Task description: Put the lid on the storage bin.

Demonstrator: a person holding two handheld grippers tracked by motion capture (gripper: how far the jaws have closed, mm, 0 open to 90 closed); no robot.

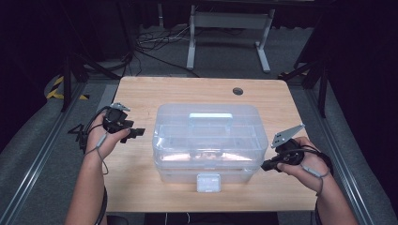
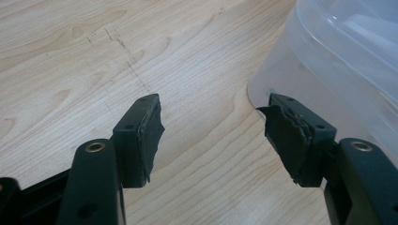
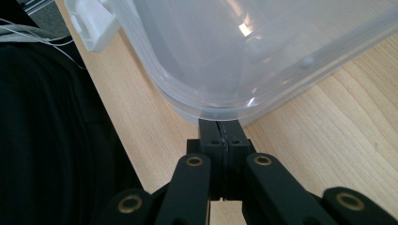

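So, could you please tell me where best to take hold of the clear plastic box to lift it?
Probably the handle lying flat along the middle of the lid of the clear plastic box: come from above, across its narrow bar. The box's walls look wide, rounded and smooth, a poor fit for either gripper.

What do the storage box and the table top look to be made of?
Storage box: seemingly translucent plastic, glossy, since the table shows through its wall and light glints off the lid. Table top: pale wood or wood-look laminate, matt, with visible grain lines; which of the two is unclear.
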